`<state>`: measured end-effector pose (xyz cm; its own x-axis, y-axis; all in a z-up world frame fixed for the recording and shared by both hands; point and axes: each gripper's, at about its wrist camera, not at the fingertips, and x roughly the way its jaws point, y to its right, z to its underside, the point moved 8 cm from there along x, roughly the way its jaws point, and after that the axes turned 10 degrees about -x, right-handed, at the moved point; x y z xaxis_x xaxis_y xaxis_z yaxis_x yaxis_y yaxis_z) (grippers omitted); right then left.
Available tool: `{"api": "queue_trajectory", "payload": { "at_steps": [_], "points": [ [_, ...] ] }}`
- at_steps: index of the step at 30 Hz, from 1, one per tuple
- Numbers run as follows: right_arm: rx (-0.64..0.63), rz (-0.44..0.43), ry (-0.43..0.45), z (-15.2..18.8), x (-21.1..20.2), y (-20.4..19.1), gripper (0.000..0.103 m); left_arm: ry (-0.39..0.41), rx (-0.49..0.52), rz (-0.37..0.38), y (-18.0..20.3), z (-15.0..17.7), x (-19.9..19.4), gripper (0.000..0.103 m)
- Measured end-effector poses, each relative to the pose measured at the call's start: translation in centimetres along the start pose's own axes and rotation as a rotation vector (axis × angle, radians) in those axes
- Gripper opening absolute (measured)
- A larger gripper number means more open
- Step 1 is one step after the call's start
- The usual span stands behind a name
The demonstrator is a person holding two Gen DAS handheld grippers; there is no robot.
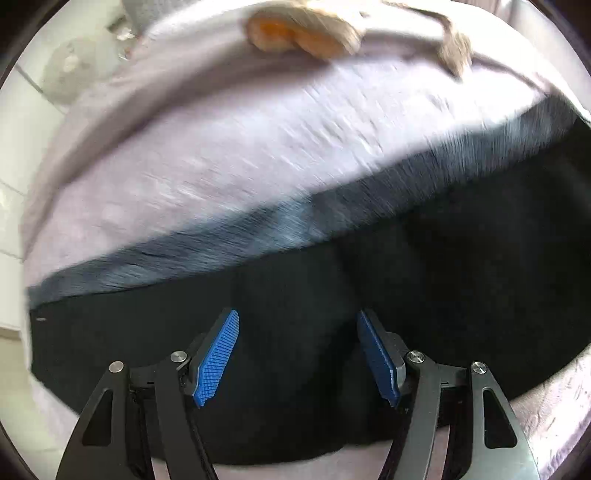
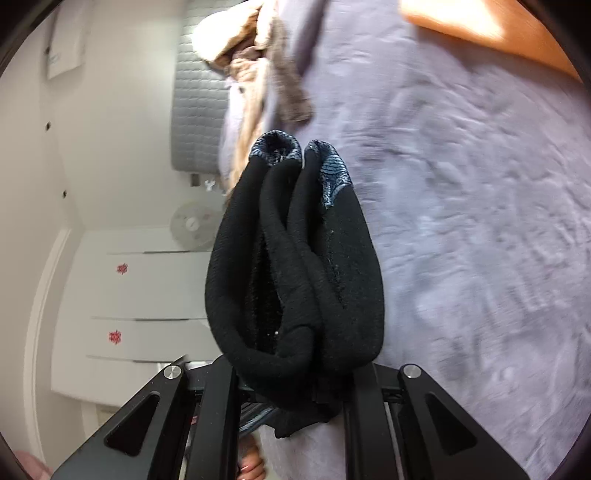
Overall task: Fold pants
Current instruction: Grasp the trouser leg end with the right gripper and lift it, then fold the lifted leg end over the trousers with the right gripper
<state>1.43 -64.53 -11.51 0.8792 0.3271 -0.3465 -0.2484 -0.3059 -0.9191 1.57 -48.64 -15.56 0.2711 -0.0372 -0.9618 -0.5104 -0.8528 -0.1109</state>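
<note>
Pants, black with a blue patterned band, lie on the lilac bedsheet beneath the wide-apart left gripper; the right gripper clamps a bunched portion.

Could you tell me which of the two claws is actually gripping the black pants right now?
The right claw: bunched black pants fill its jaws. The left claw is open, its blue pads apart above the fabric.

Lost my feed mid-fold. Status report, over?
Left gripper open over black pants. Right gripper shut on bunched pants. Pants on lilac bedsheet; tan garment beyond, not obstructing.
</note>
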Motion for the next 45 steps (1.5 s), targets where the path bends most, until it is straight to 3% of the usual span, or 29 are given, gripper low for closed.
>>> {"api": "queue_trajectory", "payload": {
  "at_steps": [4, 7, 9, 12, 14, 19, 24, 28, 31, 32, 34, 36, 38, 41, 43, 45],
  "points": [
    [-0.062, 0.037, -0.048, 1.1, 1.5, -1.5, 0.014, 0.026, 0.071, -0.061, 1.3, 0.5, 1.5, 0.068],
    [-0.090, 0.043, -0.042, 1.5, 1.9, -3.0, 0.014, -0.004, 0.046, 0.014, 0.7, 0.2, 0.7, 0.069],
    [-0.113, 0.070, -0.035, 1.6, 1.7, -3.9, 0.014, -0.030, 0.002, 0.069, -0.9, 0.2, -0.1, 0.069],
    [-0.197, 0.151, -0.045, 1.9, 1.8, -6.1, 0.014, 0.011, 0.002, 0.084, -3.5, 0.4, -2.1, 0.069],
    [-0.273, 0.208, -0.050, 2.8, 2.3, -8.2, 0.014, 0.044, 0.000, 0.099, -5.9, 0.8, -3.6, 0.084],
    [-0.427, 0.329, -0.060, 6.2, 5.1, -12.7, 0.014, 0.077, -0.040, 0.121, -14.0, 2.1, -5.3, 0.086],
    [-0.594, 0.491, -0.124, 12.1, 12.4, -16.4, 0.014, 0.022, -0.098, 0.119, -22.4, 4.7, -4.3, 0.086],
    [-0.699, 0.637, -0.226, 18.3, 20.2, -15.9, 0.017, 0.006, -0.121, 0.090, -27.6, 5.7, -2.8, 0.086],
    [-0.759, 0.779, -0.330, 22.4, 24.5, -14.3, 0.029, -0.003, -0.156, 0.071, -31.0, 6.0, -1.8, 0.086],
    [-0.795, 0.865, -0.365, 23.7, 25.7, -13.6, 0.031, -0.002, -0.166, 0.067, -31.8, 6.1, -1.7, 0.086],
    [-0.943, 1.031, -0.392, 25.6, 27.1, -13.9, 0.045, 0.014, -0.184, 0.046, -33.4, 6.2, -1.7, 0.086],
    [-1.077, 1.120, -0.414, 27.1, 27.8, -15.4, 0.051, 0.019, -0.187, 0.049, -34.2, 5.9, -1.7, 0.086],
    [-1.162, 1.074, -0.421, 28.7, 27.9, -17.6, 0.053, 0.028, -0.188, 0.058, -35.6, 5.7, -2.3, 0.086],
    [-1.149, 0.878, -0.427, 30.3, 26.1, -20.8, 0.057, 0.031, -0.186, 0.096, -35.6, 5.3, -3.3, 0.086],
    [-0.980, 0.752, -0.429, 29.6, 24.0, -20.5, 0.061, 0.021, -0.179, 0.147, -34.7, 4.9, -4.0, 0.086],
    [-0.669, 0.619, -0.380, 27.2, 21.2, -18.0, 0.061, -0.001, -0.157, 0.215, -32.0, 3.9, -4.3, 0.086]
  ]
}}
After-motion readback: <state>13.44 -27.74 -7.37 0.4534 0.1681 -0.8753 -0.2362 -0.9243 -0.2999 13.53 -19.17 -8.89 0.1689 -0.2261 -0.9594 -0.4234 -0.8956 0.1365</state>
